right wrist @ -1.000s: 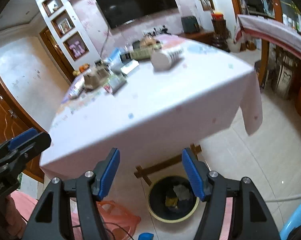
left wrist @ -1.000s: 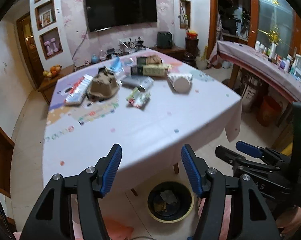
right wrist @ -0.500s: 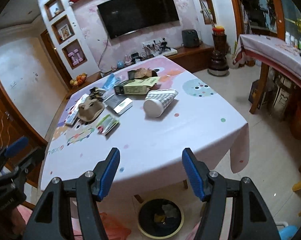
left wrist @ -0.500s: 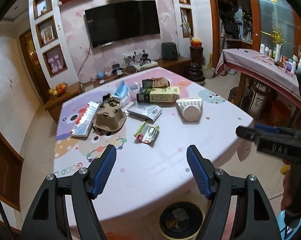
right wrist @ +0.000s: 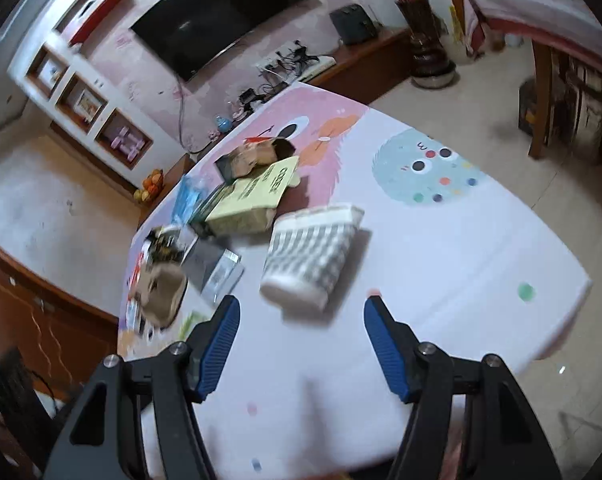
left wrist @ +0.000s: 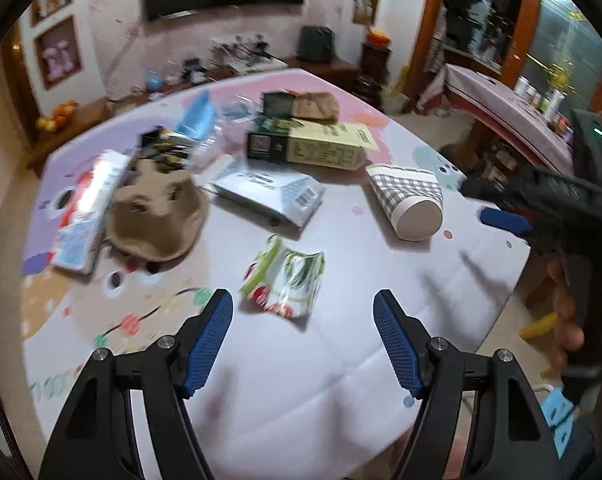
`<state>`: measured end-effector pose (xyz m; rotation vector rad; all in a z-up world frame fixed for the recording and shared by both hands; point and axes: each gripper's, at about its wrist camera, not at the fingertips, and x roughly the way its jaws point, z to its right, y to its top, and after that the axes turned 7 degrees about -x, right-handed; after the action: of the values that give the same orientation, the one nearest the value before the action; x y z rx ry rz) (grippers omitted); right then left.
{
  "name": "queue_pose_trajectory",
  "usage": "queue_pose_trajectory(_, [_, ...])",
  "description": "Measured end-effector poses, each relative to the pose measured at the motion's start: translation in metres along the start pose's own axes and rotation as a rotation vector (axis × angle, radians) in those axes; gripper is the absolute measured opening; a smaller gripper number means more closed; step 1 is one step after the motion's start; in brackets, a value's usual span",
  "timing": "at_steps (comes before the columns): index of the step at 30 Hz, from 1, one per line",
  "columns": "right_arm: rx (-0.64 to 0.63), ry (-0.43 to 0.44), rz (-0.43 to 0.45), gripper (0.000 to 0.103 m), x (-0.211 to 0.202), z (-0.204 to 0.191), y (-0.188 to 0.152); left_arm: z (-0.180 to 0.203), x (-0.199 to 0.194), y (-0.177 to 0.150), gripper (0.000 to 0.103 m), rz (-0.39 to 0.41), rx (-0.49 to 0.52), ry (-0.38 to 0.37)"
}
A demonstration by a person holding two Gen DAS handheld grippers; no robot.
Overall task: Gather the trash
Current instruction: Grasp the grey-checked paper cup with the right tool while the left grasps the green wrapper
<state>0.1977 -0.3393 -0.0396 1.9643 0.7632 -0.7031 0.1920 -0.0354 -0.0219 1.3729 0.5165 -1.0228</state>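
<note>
The left gripper (left wrist: 303, 306) hangs over the table (left wrist: 301, 392) with its jaws released and nothing between them. Far off to its left lie a red and white carton (left wrist: 83, 216) and, just beside it, a brown paper tray (left wrist: 155, 214). Straight ahead, just beyond the gap between the blue pads (left wrist: 209, 338), lies a crumpled green and white wrapper (left wrist: 287, 278); farther ahead sit a silver pouch (left wrist: 267, 192) and a green and yellow box (left wrist: 313, 146). Ahead to the right, a checked paper cup (left wrist: 411, 198) lies on its side. The right gripper (right wrist: 299, 306), also released and empty, has that cup (right wrist: 311, 256) just ahead of its fingertips, slightly left of centre, with the yellow box (right wrist: 251, 202) beyond it.
</note>
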Motion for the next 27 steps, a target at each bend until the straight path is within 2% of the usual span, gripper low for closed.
queue_pose_trajectory(6, [0.117,0.000,-0.053,0.065,0.041,0.019,0.023,0.001,0.035,0.014,0.071,-0.045,0.043,-0.061])
queue_pose_trajectory(12, [0.096,0.001,-0.094,0.065,0.059,0.014,0.022,0.000,0.061,0.017,0.071,-0.089,0.057,-0.026])
queue_pose_trajectory(15, [0.073,0.013,-0.107,0.060,0.065,0.010,0.018,-0.003,0.070,0.019,0.071,-0.099,0.045,-0.002])
queue_pose_trajectory(18, [0.032,0.000,-0.113,0.051,0.068,0.002,0.015,-0.011,0.081,0.020,0.071,-0.121,0.016,0.011])
queue_pose_trajectory(20, [0.022,0.021,-0.128,0.042,0.070,0.000,0.013,-0.017,0.087,0.021,0.071,-0.135,-0.017,0.011])
queue_pose_trajectory(22, [0.009,0.021,-0.128,0.041,0.069,-0.004,0.011,-0.020,0.088,0.021,0.070,-0.125,-0.033,0.006])
queue_pose_trajectory(24, [-0.018,0.014,-0.131,0.040,0.068,-0.008,0.010,-0.022,0.088,0.023,0.056,-0.127,-0.046,0.017])
queue_pose_trajectory(27, [-0.066,0.005,-0.136,0.038,0.066,-0.015,0.006,-0.026,0.087,0.023,0.044,-0.122,-0.066,0.021])
